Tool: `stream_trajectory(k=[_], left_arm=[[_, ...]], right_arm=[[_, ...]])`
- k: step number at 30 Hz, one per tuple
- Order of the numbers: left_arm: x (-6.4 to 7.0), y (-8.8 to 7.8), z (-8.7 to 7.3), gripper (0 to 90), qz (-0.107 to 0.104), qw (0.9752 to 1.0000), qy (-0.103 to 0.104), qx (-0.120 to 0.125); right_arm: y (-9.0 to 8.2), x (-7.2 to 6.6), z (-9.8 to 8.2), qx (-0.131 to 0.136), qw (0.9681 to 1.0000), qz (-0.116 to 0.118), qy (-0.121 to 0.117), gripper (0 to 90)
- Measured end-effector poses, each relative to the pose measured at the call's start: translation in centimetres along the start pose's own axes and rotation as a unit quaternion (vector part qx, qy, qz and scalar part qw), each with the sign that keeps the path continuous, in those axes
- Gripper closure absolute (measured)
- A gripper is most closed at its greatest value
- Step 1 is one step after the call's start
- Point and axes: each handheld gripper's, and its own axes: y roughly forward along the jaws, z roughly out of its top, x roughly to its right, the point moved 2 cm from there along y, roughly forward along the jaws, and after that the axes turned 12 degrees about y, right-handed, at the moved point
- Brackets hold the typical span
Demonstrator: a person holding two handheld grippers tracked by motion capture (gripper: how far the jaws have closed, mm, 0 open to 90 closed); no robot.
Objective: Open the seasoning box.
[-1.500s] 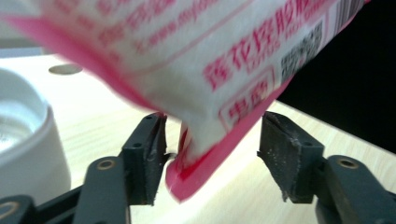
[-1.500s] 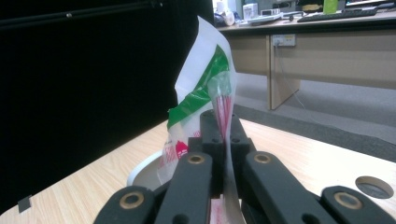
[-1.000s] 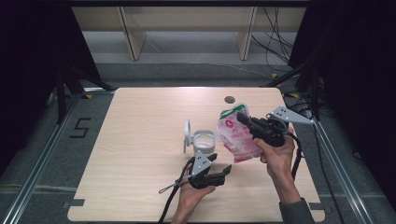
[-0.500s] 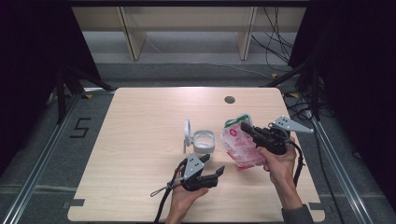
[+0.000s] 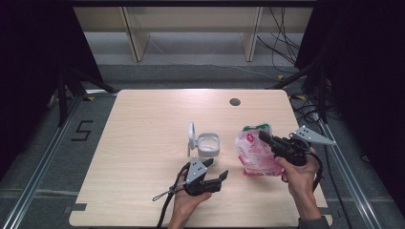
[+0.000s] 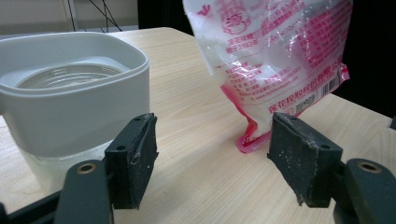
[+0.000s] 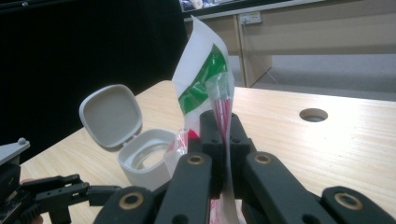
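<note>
- Right hand-held gripper (image 5: pixel 265 138) is clamped on the pink bag (image 5: pixel 255 153), held upright.
- Left hand-held gripper (image 5: pixel 217 173) is held low, jaws wide.
- White container (image 5: pixel 208 145) is seen lid-open on the tabletop (image 5: pixel 143 143).

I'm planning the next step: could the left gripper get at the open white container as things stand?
Probably yes: the left gripper is open, and the white container sits just ahead with bare table between; the bag stands off to one side.

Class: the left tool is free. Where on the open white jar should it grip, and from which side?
Grip the jar across its opaque upper collar, from the person's side. The lid stands hinged open at its left, and the bag held by the right tool is on the right. The left tool already faces it.
</note>
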Motion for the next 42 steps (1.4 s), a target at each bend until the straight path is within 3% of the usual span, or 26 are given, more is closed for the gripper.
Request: stream_trajectory(k=[2, 4, 7, 9, 11, 13, 14, 15, 17, 18, 22, 23, 24, 25, 26, 28, 31, 32, 34, 36, 38, 39, 40, 42], left_arm=[[0.0, 0.2, 0.0, 31.6, -0.009, 1.0000, 0.001, 0.003], [0.1, 0.2, 0.0, 31.7, -0.006, 1.0000, -0.001, 0.005], [0.0, 0.0, 0.1, 31.7, -0.006, 1.0000, 0.006, -0.002], [0.0, 0.1, 0.1, 31.6, -0.004, 1.0000, 0.002, 0.002], [0.1, 0.1, 0.1, 31.6, -0.005, 1.0000, 0.000, 0.005], [0.0, 0.1, 0.1, 31.6, -0.005, 1.0000, 0.004, 0.001], [0.0, 0.1, 0.1, 31.6, -0.005, 1.0000, 0.002, 0.001], [0.0, 0.2, 0.1, 31.6, -0.008, 1.0000, 0.002, 0.003], [0.1, 0.2, 0.1, 31.6, -0.007, 1.0000, 0.003, 0.002], [0.1, 0.2, 0.1, 31.6, -0.008, 1.0000, 0.003, 0.002], [0.1, 0.2, 0.1, 31.4, -0.008, 1.0000, 0.004, 0.003], [0.1, 0.2, 0.1, 31.4, -0.007, 1.0000, 0.005, 0.002], [0.1, 0.2, 0.1, 31.4, -0.007, 1.0000, 0.006, 0.002], [0.1, 0.2, 0.1, 31.4, -0.006, 1.0000, 0.004, 0.002], [0.2, 0.2, 0.0, 31.3, -0.005, 1.0000, 0.001, 0.002], [0.2, 0.1, 0.1, 31.3, -0.005, 1.0000, 0.005, -0.001], [0.2, 0.2, 0.0, 31.3, -0.006, 1.0000, 0.003, 0.004], [0.2, 0.1, 0.0, 31.2, -0.005, 1.0000, 0.004, -0.002], [0.3, 0.2, 0.0, 31.3, -0.006, 1.0000, 0.005, -0.002], [0.4, 0.2, 0.0, 31.4, -0.005, 1.0000, 0.003, -0.004], [0.4, 0.4, -0.1, 31.3, -0.007, 1.0000, 0.001, 0.003], [0.4, 0.4, -0.1, 31.3, -0.008, 1.0000, 0.001, 0.002], [0.4, 0.4, -0.1, 31.3, -0.007, 1.0000, 0.002, -0.001], [0.4, 0.4, -0.1, 31.3, -0.007, 1.0000, 0.003, -0.004]], right_arm=[[-0.4, -0.2, -0.1, -0.001, 0.9999, -0.009, 0.010, 90.0], [-0.6, 0.2, -0.2, 0.002, 0.9999, -0.016, -0.006, 90.0], [-0.9, 0.4, -0.4, 0.008, 0.9998, -0.017, 0.000, 90.0], [-1.2, 0.7, -0.3, -0.005, 0.9997, -0.021, -0.013, 90.0], [-1.4, 0.6, -0.5, -0.005, 0.9995, -0.032, 0.000, 90.0], [-1.5, 0.9, -0.5, -0.007, 0.9993, -0.035, -0.015, 90.0], [-1.5, 0.8, -0.7, -0.007, 0.9992, -0.038, -0.003, 90.0], [-1.5, 1.1, -0.6, -0.001, 0.9990, -0.041, -0.016, 90.0], [-1.6, 1.1, -0.8, 0.000, 0.9991, -0.042, -0.004, 90.0], [-1.6, 1.4, -0.7, 0.003, 0.9989, -0.044, -0.017, 90.0], [-1.8, 2.0, -0.9, -0.009, 0.9982, -0.057, -0.020, 90.0], [-1.9, 1.9, -1.0, -0.012, 0.9981, -0.059, -0.012, 90.0], [-1.8, 2.1, -1.0, -0.007, 0.9978, -0.063, -0.019, 90.0], [-1.9, 2.0, -1.1, -0.011, 0.9977, -0.067, -0.004, 90.0], [-1.9, 2.3, -1.1, -0.011, 0.9975, -0.067, -0.018, 90.0], [-1.9, 2.4, -1.4, -0.009, 0.9974, -0.072, -0.005, 90.0], [-1.8, 2.8, -1.5, -0.010, 0.9970, -0.077, -0.002, 90.0], [-1.8, 3.0, -1.5, -0.011, 0.9969, -0.077, -0.012, 90.0], [-1.8, 3.1, -1.7, -0.014, 0.9965, -0.083, 0.003, 90.0], [-1.7, 3.6, -1.8, -0.016, 0.9966, -0.081, -0.009, 90.0], [-1.7, 3.8, -1.9, -0.014, 0.9965, -0.082, 0.002, 90.0], [-1.8, 4.2, -1.9, -0.016, 0.9960, -0.088, -0.005, 90.0], [-1.8, 4.3, -2.0, -0.020, 0.9958, -0.089, 0.006, 90.0], [-1.8, 4.9, -2.1, -0.021, 0.9957, -0.090, 0.000, 90.0]])
